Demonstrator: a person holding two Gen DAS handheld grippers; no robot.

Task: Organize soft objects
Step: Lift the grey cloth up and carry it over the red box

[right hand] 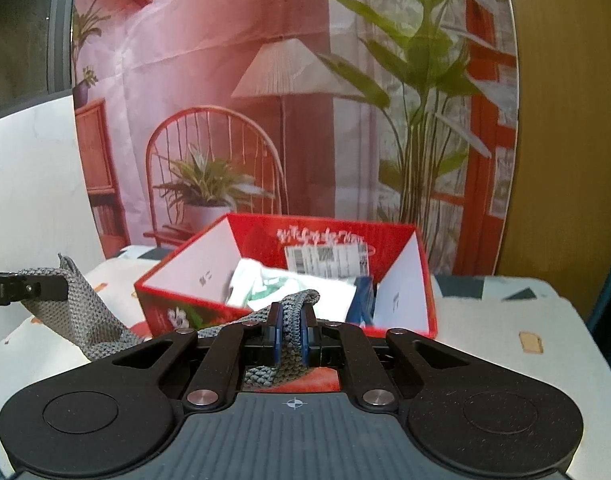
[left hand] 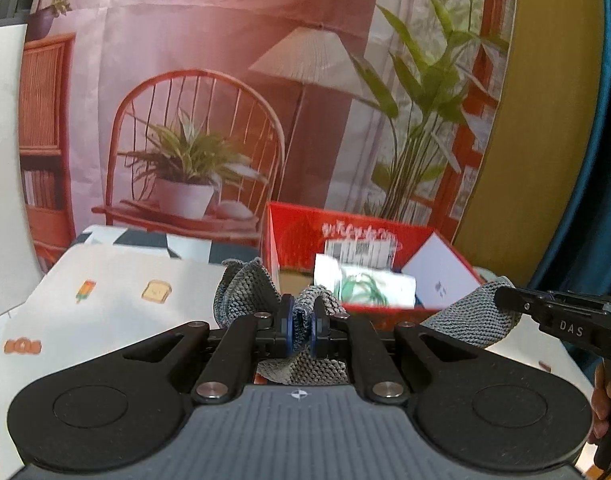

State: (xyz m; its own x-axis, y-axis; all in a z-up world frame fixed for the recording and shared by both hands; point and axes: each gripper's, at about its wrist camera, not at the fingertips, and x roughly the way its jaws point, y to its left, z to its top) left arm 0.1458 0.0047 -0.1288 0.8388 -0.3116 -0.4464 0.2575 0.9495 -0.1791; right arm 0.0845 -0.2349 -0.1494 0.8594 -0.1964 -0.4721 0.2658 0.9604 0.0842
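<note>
Grey knitted cloth hangs stretched between the two tools, clear of the table, with one end bunched in each set of jaws. On the left gripper the blue-rimmed pads are pressed together on a thick fold of the weave; the right gripper is clamped the same way on the other end, a rope-like roll of the coarse, nubbly knit rising between its pads. Just ahead of both tools stands a red cardboard box, open-topped with white inner walls and straight, sharp rims; its near rim lies close beyond the fingertips. Inside it lies something soft, white with green print, though blur keeps me from saying what. To the left of the left gripper the table spreads flat and bare under a pale cloth dotted with small printed pictures. A printed backdrop hangs behind the box.
</note>
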